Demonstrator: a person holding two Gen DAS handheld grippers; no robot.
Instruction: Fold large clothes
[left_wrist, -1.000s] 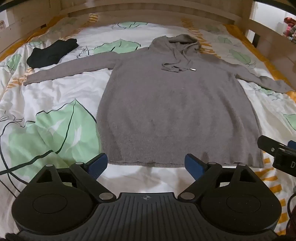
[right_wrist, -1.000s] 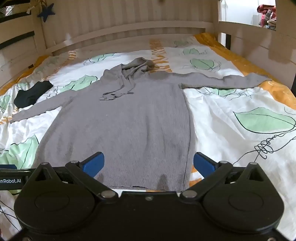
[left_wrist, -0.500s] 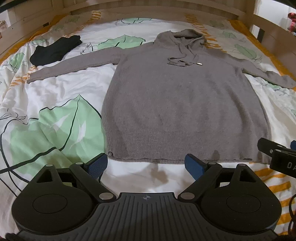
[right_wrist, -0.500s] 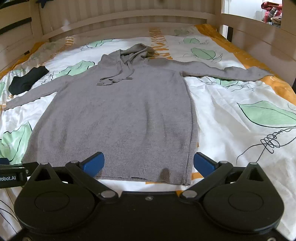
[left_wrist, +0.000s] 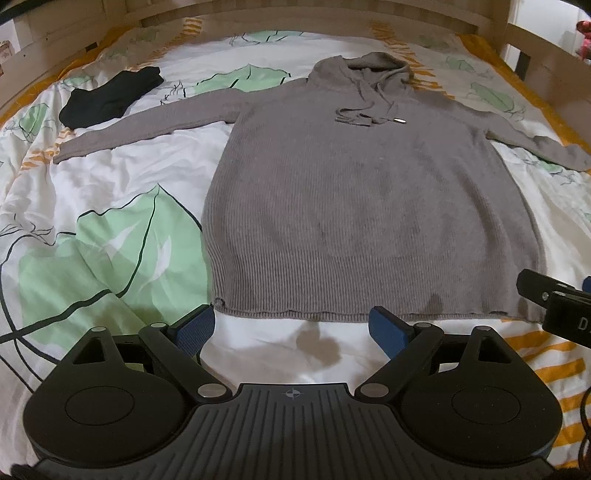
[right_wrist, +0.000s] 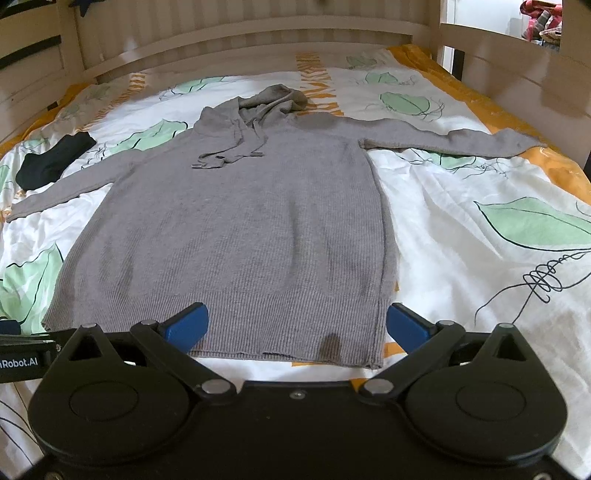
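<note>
Approaching the hem, nothing gripped, so this reads as the pre-grasp step of the first fold. Landmark: the grey hoodie (left_wrist: 354, 206), laid flat and face up on the leaf-print duvet (left_wrist: 122, 236), sleeves out to both sides, hood at the far end.

Far left of the hoodie, just past its left cuff: a black garment (left_wrist: 110, 98), apart from the sleeve.

Left gripper (left_wrist: 291, 328) hovers just short of the hoodie's near hem, toward its left corner, fingers spread wide, empty.

Right gripper (right_wrist: 297, 325) sits over the hoodie's near-right hem corner, fingers spread, straddling the cloth, not pinching it.

Likely next move: lower both, pinch a hem corner each, catching both knit layers, then carry toward the hood. Ribbed knit looks stretchy; uneven pulls would skew the fold.

Writing: "Robot.AI", start cut off, on the left gripper's body (right_wrist: 18, 360) in the right wrist view. Drawcord has metal tips (left_wrist: 399, 120); no brand legible.
</note>
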